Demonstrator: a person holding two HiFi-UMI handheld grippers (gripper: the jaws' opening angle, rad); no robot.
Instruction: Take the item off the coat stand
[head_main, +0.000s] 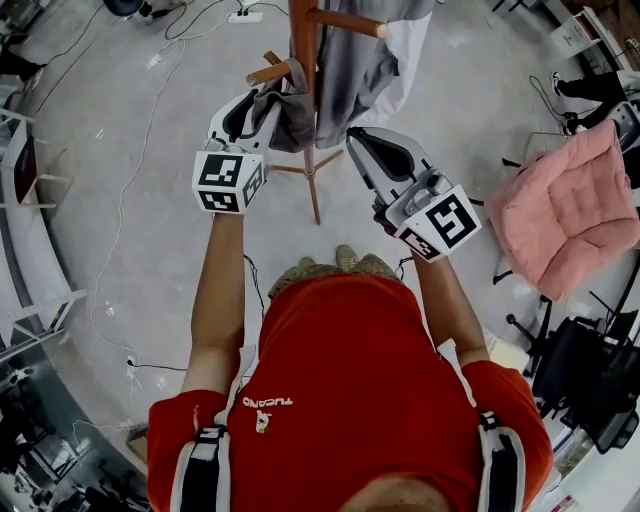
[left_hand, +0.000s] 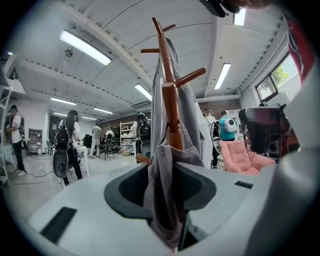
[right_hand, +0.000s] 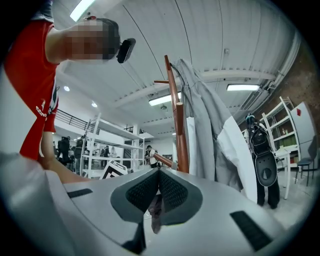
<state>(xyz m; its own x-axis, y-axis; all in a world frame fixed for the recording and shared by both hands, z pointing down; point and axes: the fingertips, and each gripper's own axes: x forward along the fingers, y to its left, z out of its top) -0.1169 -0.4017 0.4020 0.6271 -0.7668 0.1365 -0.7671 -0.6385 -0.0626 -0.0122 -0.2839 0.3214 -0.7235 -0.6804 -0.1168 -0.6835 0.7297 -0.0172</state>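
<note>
— What is held by the left gripper (left_hand: 167, 197)?

— A fold of the grey garment (left_hand: 161, 180) is pinched between its jaws. They are closed down to the thickness of the cloth, which hangs down through them.

— Where is the garment found?

— It is draped on the wooden coat stand (head_main: 304, 50), at the far middle of the scene. Most of it is hung to the right of the pole. A darker bunch is gathered on the left, under a low peg, and that bunch is what the left gripper (head_main: 265, 105) has been set on.

— And the right gripper (right_hand: 159, 181)?

— Its ribbed pads are seen pressed together at the tips, and nothing can be made out as gripped between them. In the head view it (head_main: 358, 138) is held just right of the pole, close beside the garment's lower edge (head_main: 345, 95). Contact with the cloth cannot be told.

— What else is noted?

— A pink cushioned chair (head_main: 565, 200) is stood well apart at the right, and cables (head_main: 130, 180) are trailed over the grey floor at the left.
</note>
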